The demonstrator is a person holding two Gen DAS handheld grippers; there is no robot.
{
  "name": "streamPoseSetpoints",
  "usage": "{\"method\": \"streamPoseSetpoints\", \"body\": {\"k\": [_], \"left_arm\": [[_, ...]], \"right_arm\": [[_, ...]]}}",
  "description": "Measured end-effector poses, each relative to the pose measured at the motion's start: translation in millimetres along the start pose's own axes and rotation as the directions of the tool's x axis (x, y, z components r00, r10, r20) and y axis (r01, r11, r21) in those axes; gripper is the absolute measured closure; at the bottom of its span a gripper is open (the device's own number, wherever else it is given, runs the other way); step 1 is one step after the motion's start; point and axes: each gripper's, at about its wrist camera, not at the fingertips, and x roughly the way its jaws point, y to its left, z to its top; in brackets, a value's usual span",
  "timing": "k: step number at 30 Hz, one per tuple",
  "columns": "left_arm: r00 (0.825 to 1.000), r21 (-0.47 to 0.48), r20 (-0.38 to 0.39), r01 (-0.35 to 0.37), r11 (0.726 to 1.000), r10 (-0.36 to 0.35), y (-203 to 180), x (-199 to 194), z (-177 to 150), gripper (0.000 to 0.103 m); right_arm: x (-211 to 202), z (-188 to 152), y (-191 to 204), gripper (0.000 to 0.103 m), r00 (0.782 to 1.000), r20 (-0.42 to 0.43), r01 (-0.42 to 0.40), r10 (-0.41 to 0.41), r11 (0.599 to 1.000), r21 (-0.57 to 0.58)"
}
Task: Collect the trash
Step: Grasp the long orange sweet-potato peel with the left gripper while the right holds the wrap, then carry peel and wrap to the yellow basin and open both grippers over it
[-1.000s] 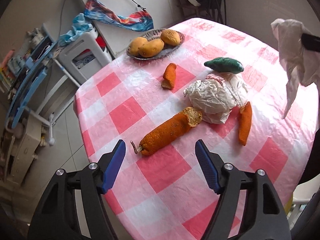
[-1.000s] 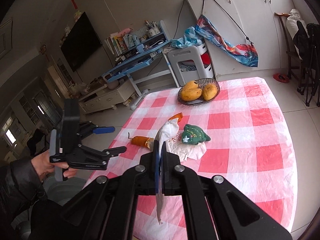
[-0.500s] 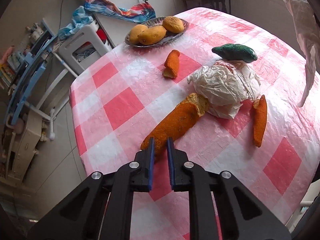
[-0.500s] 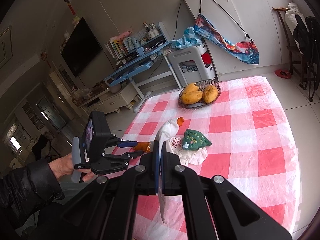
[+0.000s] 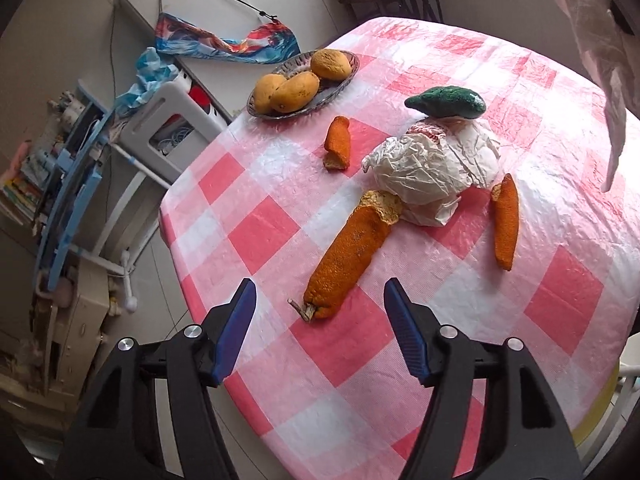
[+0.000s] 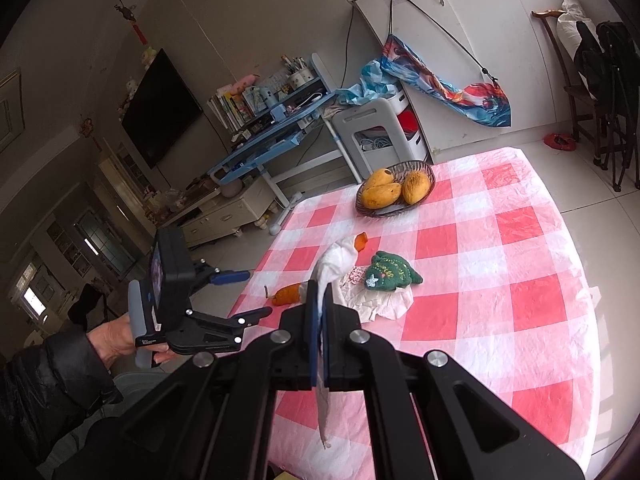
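Above the table edge, left side: our left gripper (image 5: 318,328) has its blue fingers (image 5: 234,332) spread wide, holding nothing, with the stem end of the long orange peel (image 5: 348,252) lying on the cloth between and just ahead of them.
Right side: our right gripper (image 6: 319,334) has its fingers pressed together on a white plastic bag (image 6: 334,264), which hangs in the air both above and below the pinch.
Long orange peel: flat on the table (image 5: 560,280), its far torn end touching the crumpled white paper (image 5: 432,172).
Other peels: a narrow strip (image 5: 506,226) lies just beside the paper on its right; a short piece (image 5: 338,148) sits apart, between the paper and the fruit bowl (image 5: 344,80).
On the paper: a green stuffed toy (image 5: 448,100) rests at its far edge.
Fruit bowl: three mangoes (image 5: 294,88) inside, near the far table edge.
Table cover: pink and white checks.
Beyond the table: we see a white stool (image 6: 372,128) and a blue desk (image 6: 272,144).
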Motion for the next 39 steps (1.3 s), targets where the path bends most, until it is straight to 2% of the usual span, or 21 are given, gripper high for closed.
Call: {"method": "streamPoseSetpoints", "body": {"k": [4,6,7,8,9,11,15,19,22,25,28,30,34,39], "left_arm": [[0.999,0.015,-0.042,0.027,1.0,-0.026,0.2,28.9,8.8,0.04],[0.998,-0.016,-0.025,0.051,0.999,-0.051,2.3,32.8,10.1,0.042],[0.996,-0.049,-0.023,0.08,0.996,-0.081,4.5,33.8,10.0,0.047],[0.992,-0.082,-0.023,0.121,0.989,-0.123,6.6,33.9,9.9,0.065],[0.991,-0.101,-0.028,0.126,0.987,-0.129,5.7,34.7,8.6,0.076],[0.996,-0.105,-0.034,0.073,0.992,-0.076,-0.4,33.0,4.9,0.086],[0.996,-0.225,-0.015,0.084,0.971,-0.09,-3.8,15.0,-11.8,0.088],[0.994,-0.339,0.004,0.103,0.935,-0.108,-10.6,-17.6,-31.3,0.088],[0.993,-0.416,0.035,0.116,0.902,-0.112,-19.3,-53.2,-44.5,0.088],[0.99,-0.482,0.075,0.142,0.864,-0.121,-36.8,-86.1,-63.7,0.088],[0.986,-0.531,0.091,0.165,0.831,-0.137,-60.6,-106.3,-83.7,0.088],[0.987,-0.56,0.085,0.163,0.812,-0.139,-74.0,-113.1,-91.5,0.088],[0.979,-0.623,0.101,0.202,0.756,-0.178,-100.0,-123.5,-113.1,0.088],[0.979,-0.659,0.05,0.18,0.73,-0.197,-139.3,-126.5,-140.8,0.088]], "right_arm": [[-2.5,2.2,-9.9,0.101,1.0,0.001,0.0,0.0,1.0,0.015],[-1.1,2.5,-16.3,0.101,1.0,-0.007,-0.014,0.015,0.999,0.042],[0.3,2.9,-18.0,0.1,1.0,-0.011,-0.021,0.022,0.999,0.05],[0.8,3.0,-18.0,0.1,1.0,-0.013,-0.025,0.025,0.998,0.051],[1.3,2.6,-16.7,0.101,1.0,-0.013,-0.025,0.026,0.999,0.046],[1.8,2.7,-14.0,0.1,0.999,-0.013,-0.031,0.032,0.999,0.038],[0.3,1.4,-9.2,0.1,0.999,-0.011,-0.033,0.034,0.999,0.022],[-0.3,-1.8,-4.7,0.1,0.999,-0.019,-0.035,0.035,0.999,0.007],[0.6,-10.1,1.1,0.1,0.997,-0.044,-0.066,0.066,0.998,0.018],[-1.0,-31.9,15.4,0.1,0.992,-0.067,-0.105,0.106,0.994,0.024],[-1.7,-68.4,29.9,0.1,0.983,-0.119,-0.136,0.141,0.989,0.05],[-1.0,-94.9,39.1,0.1,0.973,-0.173,-0.144,0.153,0.988,0.063],[1.4,-141.0,53.4,0.1,0.946,-0.294,-0.121,0.135,0.99,0.067],[12.9,-185.2,58.9,0.1,0.89,-0.451,-0.055,0.07,0.997,0.047]]}}
